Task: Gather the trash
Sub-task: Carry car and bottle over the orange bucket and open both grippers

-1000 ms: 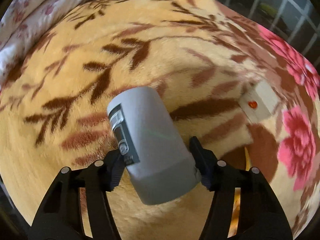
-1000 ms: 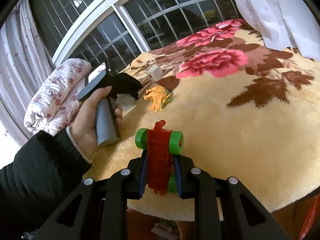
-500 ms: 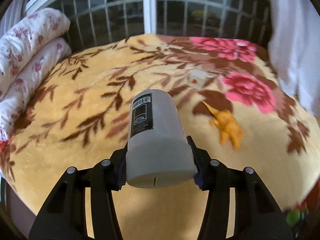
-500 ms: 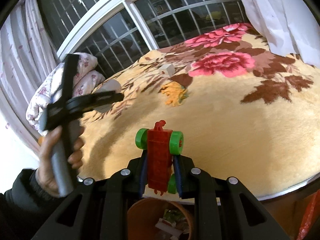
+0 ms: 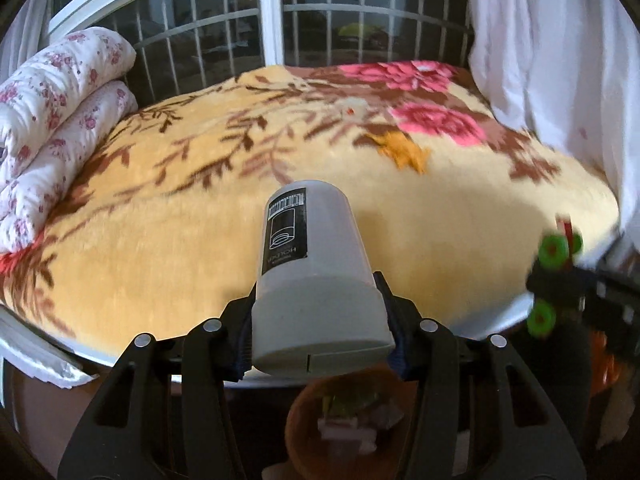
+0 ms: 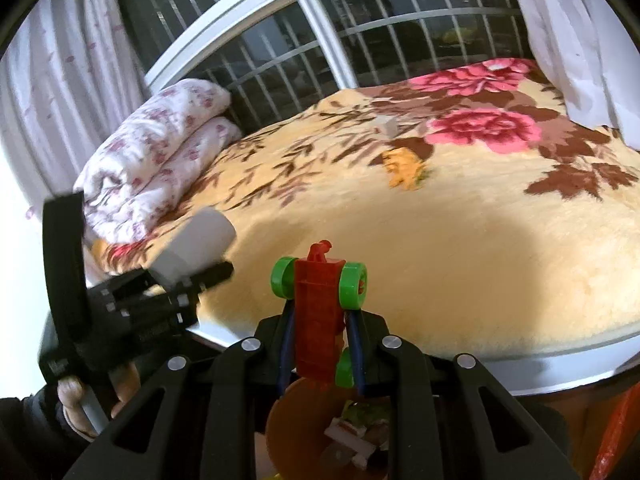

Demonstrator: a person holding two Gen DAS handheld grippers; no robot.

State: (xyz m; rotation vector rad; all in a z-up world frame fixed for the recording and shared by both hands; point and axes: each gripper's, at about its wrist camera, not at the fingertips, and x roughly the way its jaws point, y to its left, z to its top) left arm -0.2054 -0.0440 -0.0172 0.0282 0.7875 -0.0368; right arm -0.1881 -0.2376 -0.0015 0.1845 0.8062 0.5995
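Note:
My left gripper (image 5: 320,338) is shut on a pale grey canister (image 5: 312,264) with a black label, its flat end toward the camera. My right gripper (image 6: 320,322) is shut on a red toy vehicle (image 6: 318,312) with green wheels, held upright. Both hang past the bed's near edge, over a brown round bin (image 5: 306,446) that holds scraps; the bin (image 6: 286,426) shows below the right fingers too. In the right wrist view the left gripper (image 6: 188,284) with the canister (image 6: 196,242) sits at the left, held by a hand (image 6: 72,396). The toy (image 5: 554,248) appears at the left view's right edge.
A yellow floral blanket (image 5: 200,240) covers the bed. An orange toy dinosaur (image 6: 404,166) and a small white box (image 6: 386,124) lie on it farther back. A folded flowered quilt (image 5: 52,120) is at the left, a barred window (image 5: 320,32) behind, a white curtain (image 5: 560,60) at the right.
Both grippers drew back from the bed with their loads. The left swung and rolled, so the canister's label now faces up. The bin has come into view below both.

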